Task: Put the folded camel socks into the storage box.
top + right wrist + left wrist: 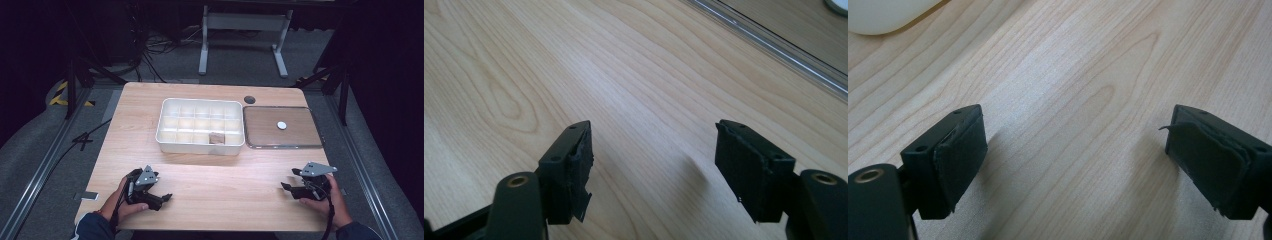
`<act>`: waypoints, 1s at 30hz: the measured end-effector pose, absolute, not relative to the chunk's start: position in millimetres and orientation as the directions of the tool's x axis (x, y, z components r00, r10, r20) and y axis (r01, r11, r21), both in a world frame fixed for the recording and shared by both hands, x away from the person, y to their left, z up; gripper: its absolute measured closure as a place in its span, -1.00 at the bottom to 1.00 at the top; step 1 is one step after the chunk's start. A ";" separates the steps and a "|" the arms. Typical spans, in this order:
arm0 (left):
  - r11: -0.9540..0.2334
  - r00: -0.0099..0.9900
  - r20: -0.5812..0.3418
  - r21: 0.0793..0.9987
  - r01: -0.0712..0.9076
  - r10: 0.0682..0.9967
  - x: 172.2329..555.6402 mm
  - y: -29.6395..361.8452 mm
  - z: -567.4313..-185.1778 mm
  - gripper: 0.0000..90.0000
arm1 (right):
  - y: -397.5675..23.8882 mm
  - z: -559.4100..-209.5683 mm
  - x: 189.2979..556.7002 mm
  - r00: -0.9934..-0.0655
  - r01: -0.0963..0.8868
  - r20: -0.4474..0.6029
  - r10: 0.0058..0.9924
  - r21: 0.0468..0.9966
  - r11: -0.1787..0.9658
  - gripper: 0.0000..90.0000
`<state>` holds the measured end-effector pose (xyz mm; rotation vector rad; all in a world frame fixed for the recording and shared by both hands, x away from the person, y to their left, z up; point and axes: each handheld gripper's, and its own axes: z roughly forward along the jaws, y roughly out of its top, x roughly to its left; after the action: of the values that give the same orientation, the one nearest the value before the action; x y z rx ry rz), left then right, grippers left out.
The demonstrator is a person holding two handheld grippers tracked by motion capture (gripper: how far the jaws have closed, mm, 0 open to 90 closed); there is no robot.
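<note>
Brown block (216,138) in white organizer (200,146)

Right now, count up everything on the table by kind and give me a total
Grippers: 2, left gripper and right gripper, both open and empty
White compartment box: 1
Clear-lidded flat tray: 1
Small brown piece in the box: 1
White round disc on the tray: 1
Total: 6

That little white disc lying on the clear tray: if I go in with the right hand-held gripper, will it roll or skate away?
The white disc lies flat, so it probably won't roll. It looks small and thin, likely light, so it may skate on the glossy clear tray when nudged. Its low profile leaves little edge for the right hand-held gripper to pinch.
</note>
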<state>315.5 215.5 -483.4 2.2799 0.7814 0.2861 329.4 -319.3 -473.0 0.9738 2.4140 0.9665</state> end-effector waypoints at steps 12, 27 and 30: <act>-0.576 0.796 -0.014 0.681 0.451 0.606 315.7 215.7 -483.3 -0.78 | -335.8 -482.3 319.2 -0.659 0.501 -0.022 0.752 0.732 0.461 -0.32; -0.574 0.792 -0.016 0.681 0.455 0.610 315.1 215.7 -483.4 -0.78 | -345.1 -486.4 315.3 -0.639 0.514 0.009 0.770 0.749 0.418 -0.40; -0.572 0.791 -0.016 0.681 0.456 0.611 314.9 215.6 -483.4 -0.78 | -344.9 -486.6 315.3 -0.637 0.513 0.007 0.771 0.750 0.417 -0.40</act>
<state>314.9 215.6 -483.4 2.2798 0.7860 0.2879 315.3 -344.9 -486.6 1.1047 2.3377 1.0607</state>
